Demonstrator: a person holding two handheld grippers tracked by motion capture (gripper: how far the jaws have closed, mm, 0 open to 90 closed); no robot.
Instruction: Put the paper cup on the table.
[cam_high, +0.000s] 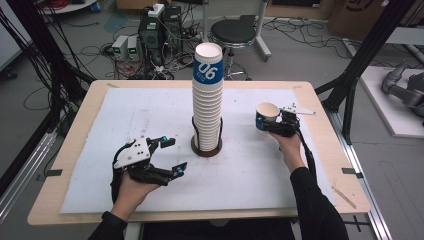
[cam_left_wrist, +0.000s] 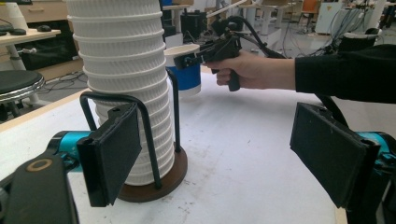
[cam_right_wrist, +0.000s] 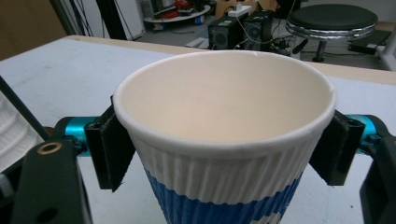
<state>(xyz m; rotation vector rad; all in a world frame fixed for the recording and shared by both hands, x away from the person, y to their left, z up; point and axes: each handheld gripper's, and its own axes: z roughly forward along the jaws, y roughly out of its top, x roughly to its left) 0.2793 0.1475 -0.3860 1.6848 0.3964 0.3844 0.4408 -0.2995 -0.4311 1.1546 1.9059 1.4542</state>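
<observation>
A tall stack of white ribbed paper cups (cam_high: 208, 95) stands mid-table in a wire holder on a round brown base (cam_high: 206, 147); the top cup bears a blue band marked 06. My right gripper (cam_high: 270, 121) is shut on a single white-and-blue cup (cam_high: 266, 115), held upright to the right of the stack, its two jaws pressing the cup's sides (cam_right_wrist: 224, 140). My left gripper (cam_high: 171, 155) stands open at the front left, empty, its pads (cam_left_wrist: 114, 154) close to the stack (cam_left_wrist: 128, 84) and base (cam_left_wrist: 154, 184). The left gripper view also shows the held cup (cam_left_wrist: 187, 65).
A white mat (cam_high: 125, 115) covers the wooden table (cam_high: 75, 130). Beyond the far edge stand a black stool (cam_high: 232, 32) and electronics with cables (cam_high: 150, 40) on the floor. Black frame posts (cam_high: 360, 55) rise at both sides.
</observation>
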